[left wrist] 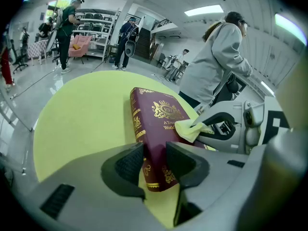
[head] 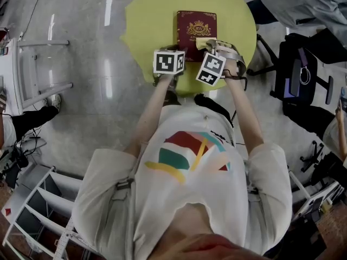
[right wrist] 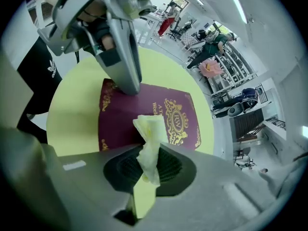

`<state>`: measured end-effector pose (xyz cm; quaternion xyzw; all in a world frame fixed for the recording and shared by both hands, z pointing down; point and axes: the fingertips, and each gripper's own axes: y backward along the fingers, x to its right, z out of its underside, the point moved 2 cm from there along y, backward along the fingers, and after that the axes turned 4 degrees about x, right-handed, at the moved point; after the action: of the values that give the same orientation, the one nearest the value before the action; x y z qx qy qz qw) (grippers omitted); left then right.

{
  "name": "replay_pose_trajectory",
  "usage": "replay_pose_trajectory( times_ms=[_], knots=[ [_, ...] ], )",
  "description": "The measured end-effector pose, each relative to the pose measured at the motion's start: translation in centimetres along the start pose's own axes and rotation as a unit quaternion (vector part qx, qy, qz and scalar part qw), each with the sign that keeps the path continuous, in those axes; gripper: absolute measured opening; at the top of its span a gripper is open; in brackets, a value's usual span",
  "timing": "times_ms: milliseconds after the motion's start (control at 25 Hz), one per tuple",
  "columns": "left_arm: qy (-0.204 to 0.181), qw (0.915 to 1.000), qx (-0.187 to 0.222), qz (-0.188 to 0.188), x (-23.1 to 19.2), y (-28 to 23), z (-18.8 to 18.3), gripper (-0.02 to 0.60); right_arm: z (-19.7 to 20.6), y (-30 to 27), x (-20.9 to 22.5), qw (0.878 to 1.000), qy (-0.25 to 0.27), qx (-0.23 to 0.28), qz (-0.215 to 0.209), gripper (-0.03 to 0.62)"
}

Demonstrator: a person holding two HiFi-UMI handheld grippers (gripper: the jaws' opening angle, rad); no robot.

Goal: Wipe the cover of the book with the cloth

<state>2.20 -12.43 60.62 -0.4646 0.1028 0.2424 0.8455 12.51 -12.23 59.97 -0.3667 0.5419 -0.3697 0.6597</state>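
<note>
Round yellow table (head: 142,20), bare on both sides of the book (head: 196,28), which lies flat at its middle, short of the near rim. Left gripper (left wrist: 154,163) clamps the book's near corner at the spine edge. Right gripper (right wrist: 151,163) pinches the cloth (right wrist: 150,129), whose tip touches the cover's near right part.
</note>
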Motion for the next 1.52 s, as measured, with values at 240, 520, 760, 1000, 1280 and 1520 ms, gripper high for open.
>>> replay_pose_trajectory(
  times_ms=[240, 520, 760, 1000, 1280, 1520],
  knots=[
    [0.002, 1.0, 0.002, 0.002, -0.1, -0.1, 0.1, 0.15, 0.4, 1.6, -3.1, 0.999, -0.017, 0.002, -0.033, 0.03],
    [0.003, 1.0, 0.003, 0.003, -0.1, -0.1, 0.1, 0.15, 1.1, 3.2, -5.9, 0.998, -0.036, 0.0, -0.06, 0.03],
    [0.004, 1.0, 0.007, 0.003, -0.1, 0.1, 0.0, 0.15, 1.3, 3.7, -6.6, 0.997, -0.042, 0.0, -0.072, 0.029],
    [0.008, 0.9999, 0.005, 0.005, 0.0, -0.2, 0.0, 0.15, 1.7, 3.7, -6.8, 0.996, -0.046, 0.001, -0.079, 0.03],
    [0.02, 0.9987, 0.028, 0.038, 0.8, 1.2, -0.4, 0.153, 0.3, 4.7, -2.3, 0.996, -0.078, 0.029, -0.034, 0.031],
    [0.025, 0.9966, 0.067, 0.041, 0.8, 4.3, -2.2, 0.105, -3.4, 3.9, 5.8, 0.996, -0.062, 0.064, 0.023, 0.031]
  ],
)
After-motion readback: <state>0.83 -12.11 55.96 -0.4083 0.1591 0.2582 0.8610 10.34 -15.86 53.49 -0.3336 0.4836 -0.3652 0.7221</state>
